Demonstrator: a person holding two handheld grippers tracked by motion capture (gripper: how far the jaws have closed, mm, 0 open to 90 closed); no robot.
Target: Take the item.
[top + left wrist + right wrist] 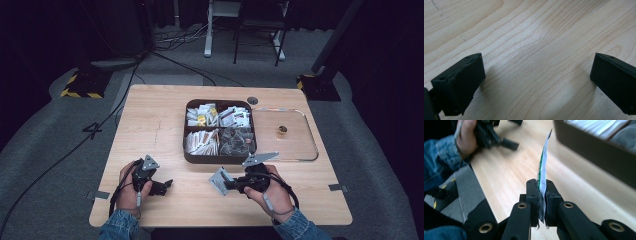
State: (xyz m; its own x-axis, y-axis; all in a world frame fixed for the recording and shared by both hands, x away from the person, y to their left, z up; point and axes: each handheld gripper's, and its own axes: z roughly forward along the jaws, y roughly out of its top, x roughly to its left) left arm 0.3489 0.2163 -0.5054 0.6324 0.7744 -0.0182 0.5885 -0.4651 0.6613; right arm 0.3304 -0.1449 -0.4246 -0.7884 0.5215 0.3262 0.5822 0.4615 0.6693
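Currently right gripper [541, 195] clenched on packet [220, 178], edge-on, at 6 o'clock of box [220, 159], likely for setting down on desk [150, 125]. Left gripper [536, 82] released, parked low at 8 o'clock.

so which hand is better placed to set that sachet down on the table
Right, probably: the right gripper is already clamped on the sachet, low over the table. The left gripper is open, holding nothing.

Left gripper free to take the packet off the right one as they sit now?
Probably yes: the left gripper has open, empty jaws, the packet sticks out from the right gripper toward it, bare table between.
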